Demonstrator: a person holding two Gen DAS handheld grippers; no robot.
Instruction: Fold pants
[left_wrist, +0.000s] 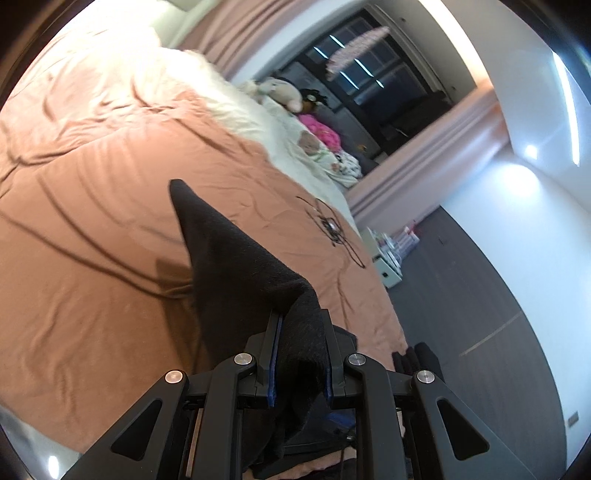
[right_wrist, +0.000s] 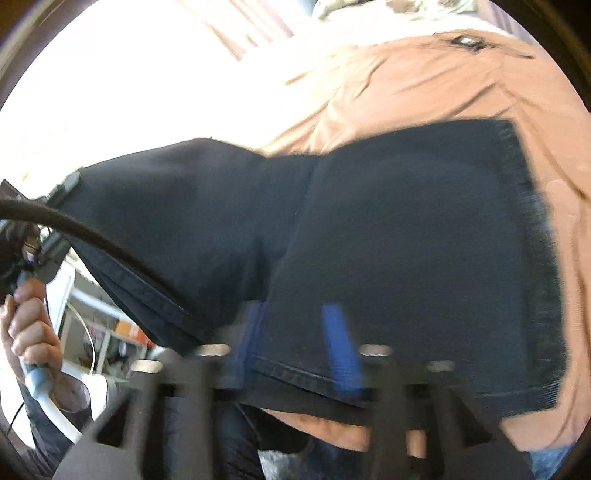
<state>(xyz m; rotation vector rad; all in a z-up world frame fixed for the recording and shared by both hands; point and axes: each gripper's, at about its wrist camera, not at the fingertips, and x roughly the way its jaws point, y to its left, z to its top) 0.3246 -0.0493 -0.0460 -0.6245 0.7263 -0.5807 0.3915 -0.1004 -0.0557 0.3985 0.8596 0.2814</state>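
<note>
The left tool (left_wrist: 301, 354) has its two black fingers with blue pads (left_wrist: 275, 363) pressed onto a bunched fold of the black knit pants (left_wrist: 236, 258). The cloth fills the gap between the pads and rises from there toward 11 o'clock, ending in a pointed corner held above the bed. Under it spreads the wrinkled salmon-pink bedspread (left_wrist: 92, 221), which takes up the whole 9 o'clock half of the left wrist view. A thin black embroidered motif (left_wrist: 334, 230) sits on the bedspread at about 2 o'clock from the tool. Farther off toward 1 o'clock lie a pale stuffed toy (left_wrist: 284, 92) and a bright pink bundle (left_wrist: 321, 131) along the far edge of the bed, with a dark window (left_wrist: 384, 81) behind them.

The right tool (right_wrist: 295, 336) is blurred; its blue pads (right_wrist: 338, 347) lie against the hemmed lower edge of the pants (right_wrist: 369, 229), and it appears clamped on that edge. The dark cloth spans most of the right wrist view, its ribbed end at 3 o'clock resting on the bedspread (right_wrist: 443, 81). At 8 o'clock the person's left hand (right_wrist: 31, 328) grips a handle, with a black cable (right_wrist: 85, 229) arching beside it.
</note>
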